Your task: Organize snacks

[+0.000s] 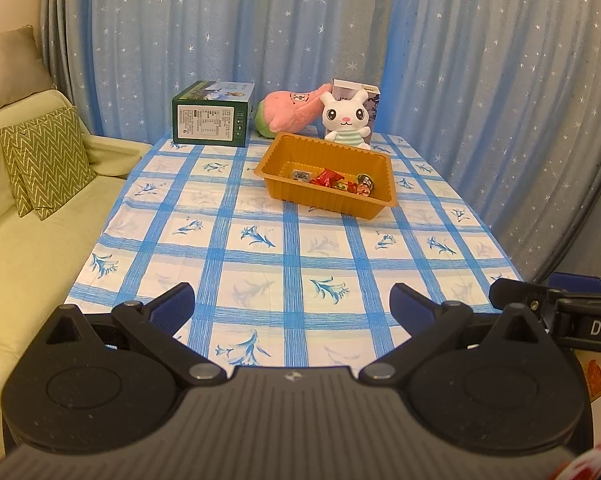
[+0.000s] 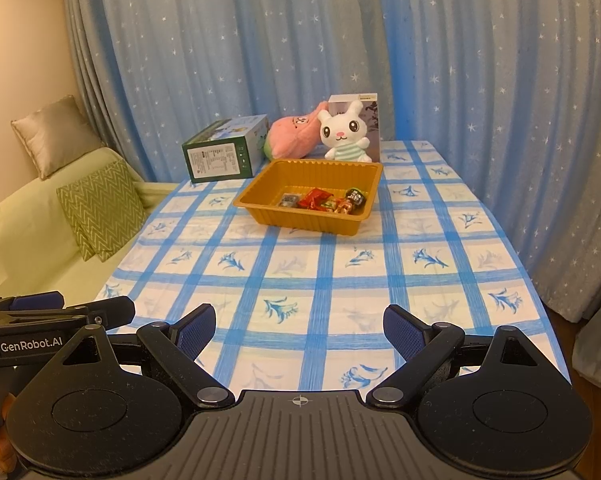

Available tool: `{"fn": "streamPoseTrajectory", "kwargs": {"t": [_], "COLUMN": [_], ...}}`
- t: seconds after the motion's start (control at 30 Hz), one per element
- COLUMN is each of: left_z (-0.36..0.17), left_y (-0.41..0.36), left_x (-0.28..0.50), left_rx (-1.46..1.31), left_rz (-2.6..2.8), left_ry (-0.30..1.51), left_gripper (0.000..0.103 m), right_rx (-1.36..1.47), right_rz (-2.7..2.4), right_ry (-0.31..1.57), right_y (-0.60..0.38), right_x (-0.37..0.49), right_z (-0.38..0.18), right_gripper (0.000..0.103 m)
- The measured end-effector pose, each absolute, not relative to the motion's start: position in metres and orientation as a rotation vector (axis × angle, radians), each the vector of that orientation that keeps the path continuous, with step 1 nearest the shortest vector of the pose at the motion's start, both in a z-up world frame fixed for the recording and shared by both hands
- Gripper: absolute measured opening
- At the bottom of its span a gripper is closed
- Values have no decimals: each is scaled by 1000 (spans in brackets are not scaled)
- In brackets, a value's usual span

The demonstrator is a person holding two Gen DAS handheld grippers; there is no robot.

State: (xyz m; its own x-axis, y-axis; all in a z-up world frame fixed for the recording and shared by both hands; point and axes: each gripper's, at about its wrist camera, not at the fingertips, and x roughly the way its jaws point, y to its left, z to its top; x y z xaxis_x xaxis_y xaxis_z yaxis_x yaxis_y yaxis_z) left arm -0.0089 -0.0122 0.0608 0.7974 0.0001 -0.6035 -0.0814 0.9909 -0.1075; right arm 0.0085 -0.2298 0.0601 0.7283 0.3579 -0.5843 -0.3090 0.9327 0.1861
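Tools first: the left tool [image 1: 292, 306] and the right tool [image 2: 299, 326] hang side by side over the near edge of the tabletop [image 1: 260, 280], each with its two blue-padded fingers spread wide and nothing between them. Beyond them a broad stretch of blue-checked cloth lies bare up to one orange tray [image 1: 364, 156], which sits toward the far end, slightly skewed to the cloth's grid. Snacks [image 1: 336, 182] are gathered along the tray's near wall: roughly half a dozen small wrapped pieces, among them a red packet and a dark round one; the exact count cannot be told. The rest of the tray floor is bare. Behind the tray, along the far edge, stand four things: one green box [image 1: 210, 116] at the left, one pink plush [image 1: 296, 114] beside it, one white rabbit toy [image 1: 346, 120] just behind the tray's far rim, and one pale carton [image 1: 370, 96] upright behind the rabbit. Starred blue curtains [image 1: 460, 80] close off the far and right sides. One pale green sofa [image 1: 40, 260] runs along the left edge, carrying two green zigzag cushions [image 1: 48, 160] and one beige cushion [image 1: 12, 68].
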Motion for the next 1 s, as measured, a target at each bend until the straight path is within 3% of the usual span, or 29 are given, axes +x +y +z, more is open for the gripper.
{"fn": "streamPoseTrajectory", "kwargs": {"t": [1.0], "left_z": [60], "left_y": [-12], "left_x": [-9], "left_rx": [-131], "left_rz": [43], "left_ry": [646], "left_gripper": [103], "right_rx": [80], "right_rz": [367], "right_ry": [658], "right_y": [-230], "right_x": [10], "right_z": [63], "right_gripper": [90]}}
